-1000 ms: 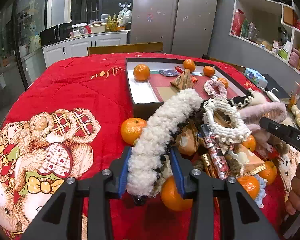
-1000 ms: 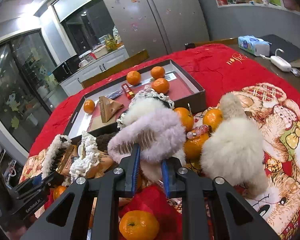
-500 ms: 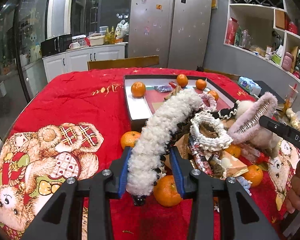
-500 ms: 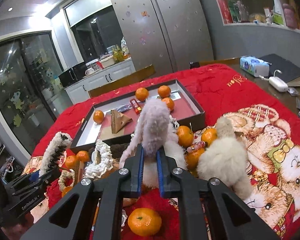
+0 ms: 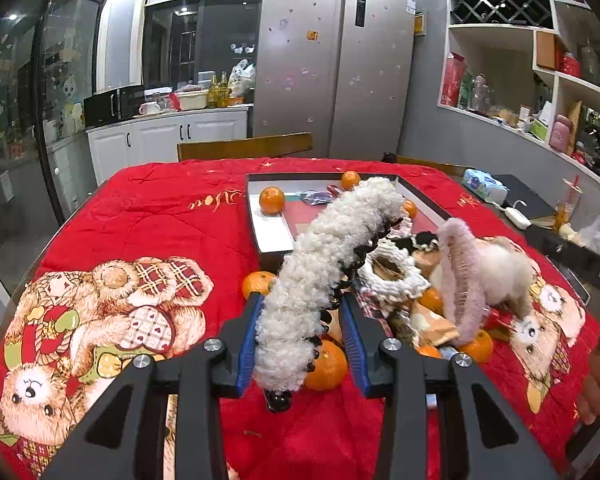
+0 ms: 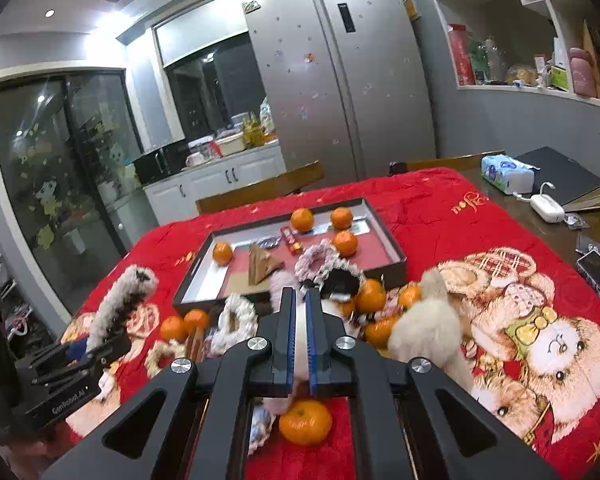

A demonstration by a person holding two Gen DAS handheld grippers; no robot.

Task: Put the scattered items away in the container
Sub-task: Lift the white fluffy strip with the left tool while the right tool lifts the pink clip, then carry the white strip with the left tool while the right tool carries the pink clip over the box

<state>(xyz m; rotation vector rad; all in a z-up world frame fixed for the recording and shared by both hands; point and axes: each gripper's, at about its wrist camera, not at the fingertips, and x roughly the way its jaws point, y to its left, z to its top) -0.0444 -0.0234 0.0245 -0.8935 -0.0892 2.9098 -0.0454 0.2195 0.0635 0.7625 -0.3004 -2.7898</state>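
My left gripper (image 5: 300, 340) is shut on a white fuzzy hair claw (image 5: 324, 276), held above the red cloth; it also shows in the right wrist view (image 6: 120, 304). My right gripper (image 6: 299, 336) is shut on a pink fuzzy hair claw (image 5: 460, 276), of which only a pink sliver (image 6: 300, 344) shows between the jaws. The dark tray (image 6: 392, 264) lies beyond the pile and holds tangerines (image 6: 302, 220), a brown wedge (image 6: 262, 266) and snack packets. Scrunchies (image 6: 236, 316), tangerines and a white pom-pom (image 6: 428, 332) lie scattered in front of it.
A red bear-print cloth (image 5: 140, 240) covers the table. A tissue pack (image 6: 508, 174), a black folder (image 6: 560, 176) and a white charger (image 6: 546, 208) sit on the bare table at the right. A wooden chair back (image 5: 244, 146) stands behind the table.
Both grippers have risen and pulled back from the pile with their hair claws. The right jaws have closed much narrower on the pink claw.
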